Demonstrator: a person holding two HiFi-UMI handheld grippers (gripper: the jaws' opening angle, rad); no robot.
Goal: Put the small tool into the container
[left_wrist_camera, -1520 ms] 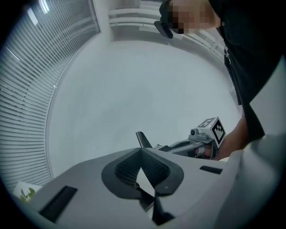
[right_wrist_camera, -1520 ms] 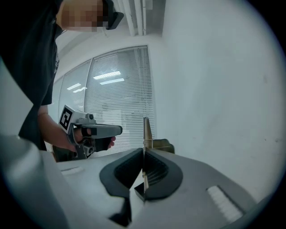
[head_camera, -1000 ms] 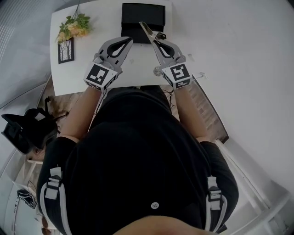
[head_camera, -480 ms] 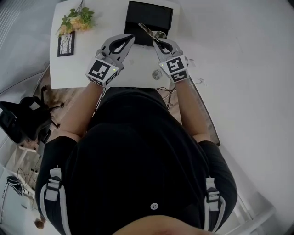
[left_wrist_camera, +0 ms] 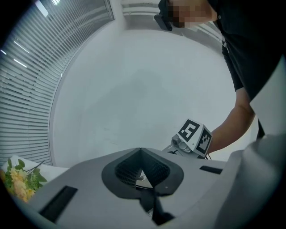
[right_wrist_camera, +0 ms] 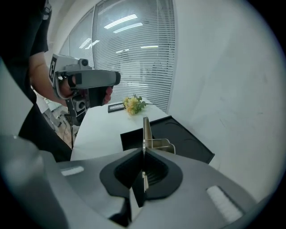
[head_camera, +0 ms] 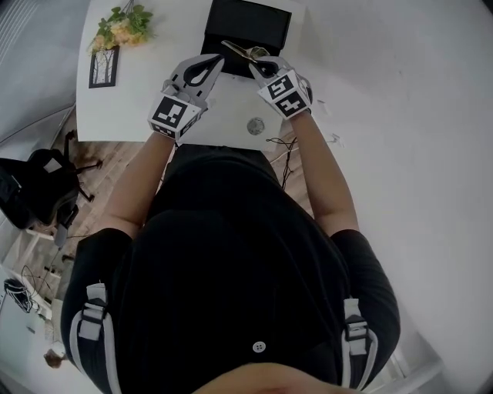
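A small flat metal tool (head_camera: 240, 51) with a wire loop on its side is clamped in my right gripper (head_camera: 258, 61), which is shut on it. In the right gripper view the tool (right_wrist_camera: 145, 132) stands up from the jaws over the open black container (right_wrist_camera: 178, 141). The container (head_camera: 250, 23) lies at the far edge of the white table (head_camera: 139, 108), and the tool hangs above its near part. My left gripper (head_camera: 218, 63) hovers just left of the tool, shut with nothing in it. The left gripper view shows its closed fingers (left_wrist_camera: 158, 172) and the right gripper's marker cube (left_wrist_camera: 194, 136).
Yellow flowers (head_camera: 121, 27) and a small picture frame (head_camera: 104, 67) sit at the table's far left. A round metal disc (head_camera: 256, 125) lies near the table's front edge. A black chair (head_camera: 38, 185) stands on the floor at the left. A white wall runs along the right.
The right gripper has carried the tool forward and left, so it now hangs over the container's near part. The left gripper has edged forward beside it.
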